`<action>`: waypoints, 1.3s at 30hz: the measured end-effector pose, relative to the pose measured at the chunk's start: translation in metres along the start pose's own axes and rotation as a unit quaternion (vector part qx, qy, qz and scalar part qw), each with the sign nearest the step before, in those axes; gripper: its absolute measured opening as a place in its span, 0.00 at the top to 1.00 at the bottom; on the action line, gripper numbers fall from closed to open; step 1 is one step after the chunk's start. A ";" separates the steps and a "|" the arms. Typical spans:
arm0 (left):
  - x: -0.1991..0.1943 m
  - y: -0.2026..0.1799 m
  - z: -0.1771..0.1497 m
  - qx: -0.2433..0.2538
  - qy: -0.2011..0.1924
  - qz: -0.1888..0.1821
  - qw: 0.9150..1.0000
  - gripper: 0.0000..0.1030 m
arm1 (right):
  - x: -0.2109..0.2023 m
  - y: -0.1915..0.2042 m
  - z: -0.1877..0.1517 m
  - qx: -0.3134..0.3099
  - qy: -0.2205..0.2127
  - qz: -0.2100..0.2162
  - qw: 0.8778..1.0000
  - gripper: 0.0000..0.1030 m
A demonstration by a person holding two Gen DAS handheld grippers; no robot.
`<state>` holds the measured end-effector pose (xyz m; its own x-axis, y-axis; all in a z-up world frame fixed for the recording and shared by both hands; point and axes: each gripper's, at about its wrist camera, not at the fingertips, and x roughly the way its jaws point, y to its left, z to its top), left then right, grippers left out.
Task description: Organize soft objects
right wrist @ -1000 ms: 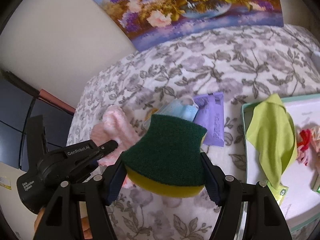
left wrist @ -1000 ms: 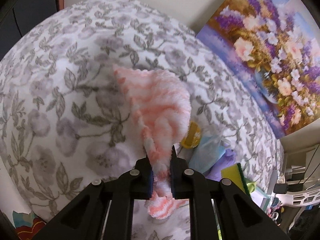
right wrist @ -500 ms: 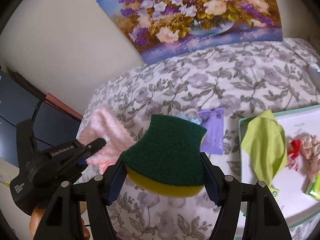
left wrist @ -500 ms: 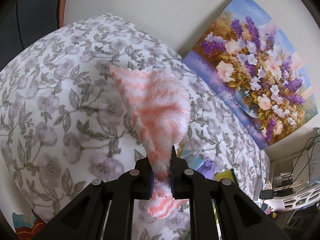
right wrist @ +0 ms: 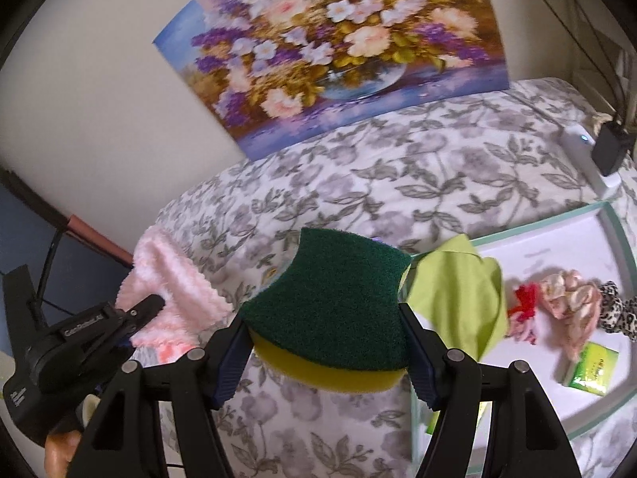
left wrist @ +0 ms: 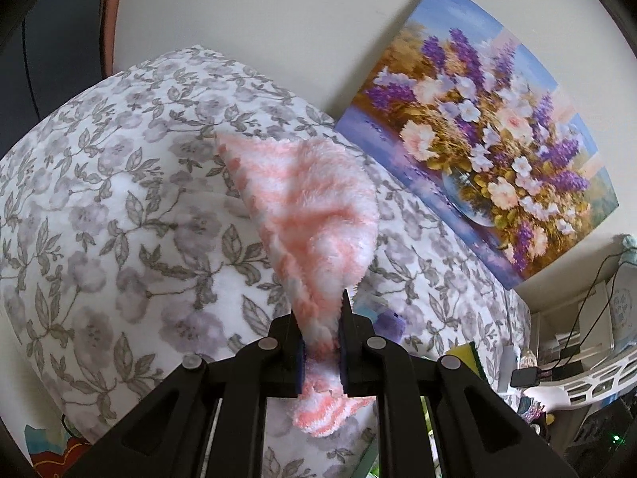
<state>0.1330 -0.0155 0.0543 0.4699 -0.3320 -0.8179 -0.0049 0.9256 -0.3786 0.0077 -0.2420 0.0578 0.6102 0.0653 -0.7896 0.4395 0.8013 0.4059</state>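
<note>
A fluffy pink-and-white cloth (left wrist: 318,215) hangs lifted above the floral bed cover (left wrist: 119,219), with my left gripper (left wrist: 321,342) shut on its lower part. In the right wrist view the same cloth (right wrist: 171,279) shows at the left, pinched by the left gripper (right wrist: 153,303). My right gripper (right wrist: 324,342) is shut on a sponge (right wrist: 334,310), dark green on top and yellow beneath, held above the bed. To its right a white tray (right wrist: 621,239) holds a lime cloth (right wrist: 458,298), a red piece, a pink scrunchie (right wrist: 569,298) and a leopard-print one.
A flower painting (right wrist: 338,47) leans on the wall behind the bed. A green packet (right wrist: 589,366) lies in the tray. A purple pouch (left wrist: 388,320) peeks out past the left fingers. Cables, a charger (right wrist: 609,147) and white plastic furniture (left wrist: 589,374) stand to the right.
Both grippers have risen from the bed with their loads. The right gripper has also shifted toward the tray, and the mask and purple pouch are now hidden behind the sponge.
</note>
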 end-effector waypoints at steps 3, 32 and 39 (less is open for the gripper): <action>-0.001 -0.010 -0.005 0.009 0.000 -0.001 1.000 0.87 | -0.005 -0.010 0.002 0.009 -0.007 -0.002 1.000 0.31; 0.013 -0.176 -0.123 0.225 0.059 -0.055 0.971 0.87 | -0.065 -0.194 0.021 0.161 -0.073 -0.118 0.977 0.31; 0.038 -0.207 -0.166 0.295 0.092 -0.042 0.950 0.87 | -0.063 -0.224 0.017 0.183 -0.070 -0.150 0.969 0.31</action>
<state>0.0053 -0.2498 0.0293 0.2846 -0.3853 -0.8778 0.5470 0.8172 -0.1814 -0.1183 -0.4359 0.0244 0.4911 -0.2388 -0.8377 0.7991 0.5064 0.3241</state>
